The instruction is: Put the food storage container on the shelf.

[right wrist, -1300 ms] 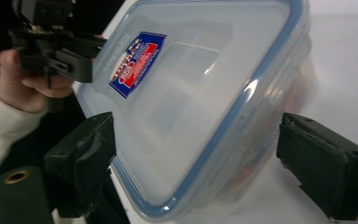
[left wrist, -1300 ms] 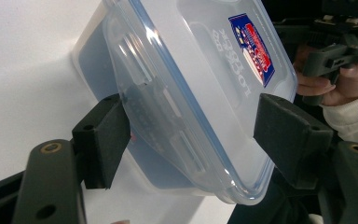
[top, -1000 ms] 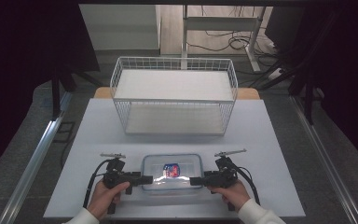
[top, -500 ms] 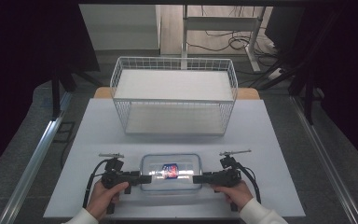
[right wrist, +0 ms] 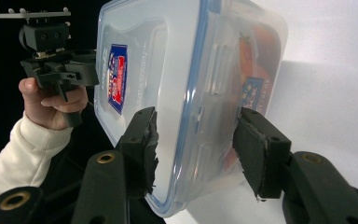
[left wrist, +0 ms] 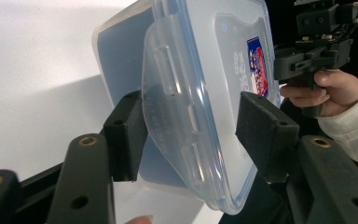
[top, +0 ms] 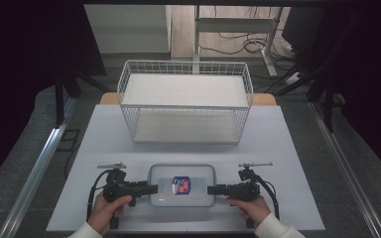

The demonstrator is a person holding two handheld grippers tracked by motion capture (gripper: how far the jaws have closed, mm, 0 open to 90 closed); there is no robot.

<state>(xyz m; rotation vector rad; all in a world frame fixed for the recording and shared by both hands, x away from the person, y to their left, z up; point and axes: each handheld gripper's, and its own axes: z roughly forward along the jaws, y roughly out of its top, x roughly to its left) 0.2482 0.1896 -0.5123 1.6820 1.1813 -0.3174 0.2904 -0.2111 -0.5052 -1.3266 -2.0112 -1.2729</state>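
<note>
Step in hand: both grippers are taking hold of the plastic box [top: 181,185] by its two short ends, most likely to lift it between them.
Left gripper [top: 152,189]: at the box's left end, jaws astride the side latch [left wrist: 177,126]; they have just been closing. One pad touches the latch, the other stands just clear of the lid, so the grip is not yet made.
Right gripper [top: 212,190]: at the right end, jaws also just closing, the end flap between them; one pad lies against the lid, the other looks just short of the wall.
Next move: my guess is that both close fully on the ends, then rise together and level, since a lopsided lift could tip or slip the box.
Likely goal: the wire basket [top: 185,101] at the far side of the counter [top: 104,139] seems the place for it.
Box position: flat on the near middle of the counter, between the two hands, well apart from the basket.
Box look: clear, rounded rectangle, blue seal around the lid, red-and-blue sticker [top: 181,185] on top; something orange shows through the wall in the right gripper view.
</note>
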